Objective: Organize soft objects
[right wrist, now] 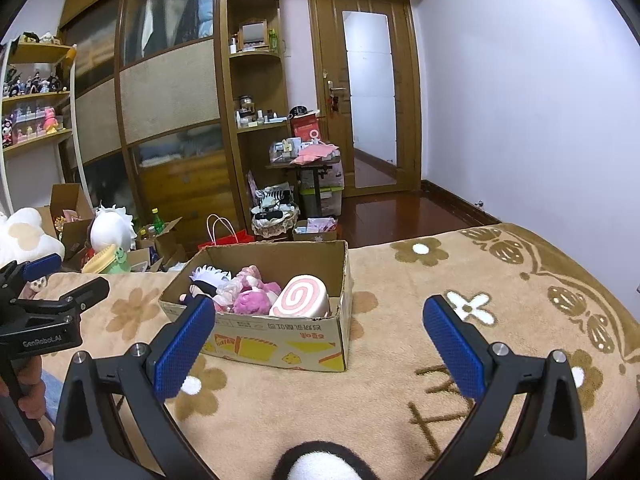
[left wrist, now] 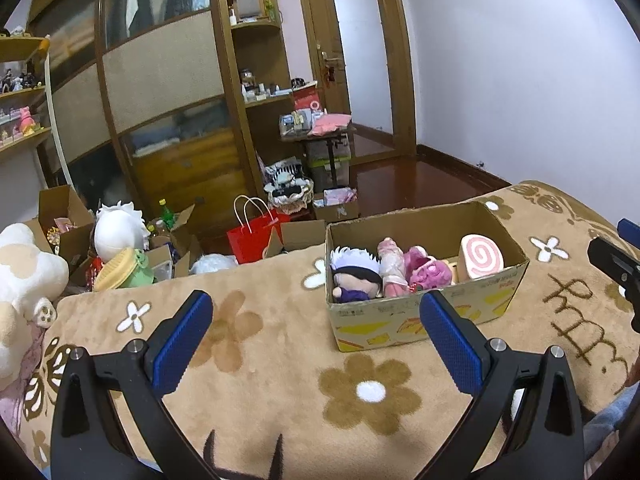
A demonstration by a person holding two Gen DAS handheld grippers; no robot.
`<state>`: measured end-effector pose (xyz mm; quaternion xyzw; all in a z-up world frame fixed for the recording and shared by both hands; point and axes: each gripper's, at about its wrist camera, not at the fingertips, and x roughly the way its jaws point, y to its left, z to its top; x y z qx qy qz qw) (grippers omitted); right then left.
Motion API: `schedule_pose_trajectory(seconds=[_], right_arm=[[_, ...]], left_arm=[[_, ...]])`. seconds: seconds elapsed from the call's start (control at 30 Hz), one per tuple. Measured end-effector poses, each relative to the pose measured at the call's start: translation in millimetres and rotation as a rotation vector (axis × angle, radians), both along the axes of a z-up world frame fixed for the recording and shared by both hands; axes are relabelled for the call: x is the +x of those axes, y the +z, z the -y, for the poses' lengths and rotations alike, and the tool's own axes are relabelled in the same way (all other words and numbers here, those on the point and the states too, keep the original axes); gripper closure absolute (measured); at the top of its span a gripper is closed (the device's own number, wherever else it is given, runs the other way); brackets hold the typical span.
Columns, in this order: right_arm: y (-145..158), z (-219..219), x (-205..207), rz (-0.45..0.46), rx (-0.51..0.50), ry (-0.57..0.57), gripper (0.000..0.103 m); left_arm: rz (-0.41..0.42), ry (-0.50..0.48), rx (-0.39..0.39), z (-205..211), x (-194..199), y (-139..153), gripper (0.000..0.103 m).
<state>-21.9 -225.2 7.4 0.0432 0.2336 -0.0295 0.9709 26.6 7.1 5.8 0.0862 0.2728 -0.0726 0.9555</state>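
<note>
A cardboard box stands on the tan flowered blanket. It holds a white-haired doll, pink plush toys and a pink swirl roll cushion. My left gripper is open and empty above the blanket, in front of the box's left part. My right gripper is open and empty in front of the box's right side. A white and tan plush lies at the blanket's left edge.
The blanket covers the bed. Beyond its far edge are open cartons, a white round plush, a green frog plush and a red bag. A black and white plush sits at the bottom edge.
</note>
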Motion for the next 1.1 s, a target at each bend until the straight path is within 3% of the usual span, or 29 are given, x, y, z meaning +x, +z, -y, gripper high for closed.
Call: schedule_pose_trajectory(seconds=[1.1], right_arm=[[-1.1,0.1,-1.3,-0.005,0.005,-0.006,0.0]], left_arm=[[-0.005,0.004,-0.012,-3.8,-1.4,1.5,0.001]])
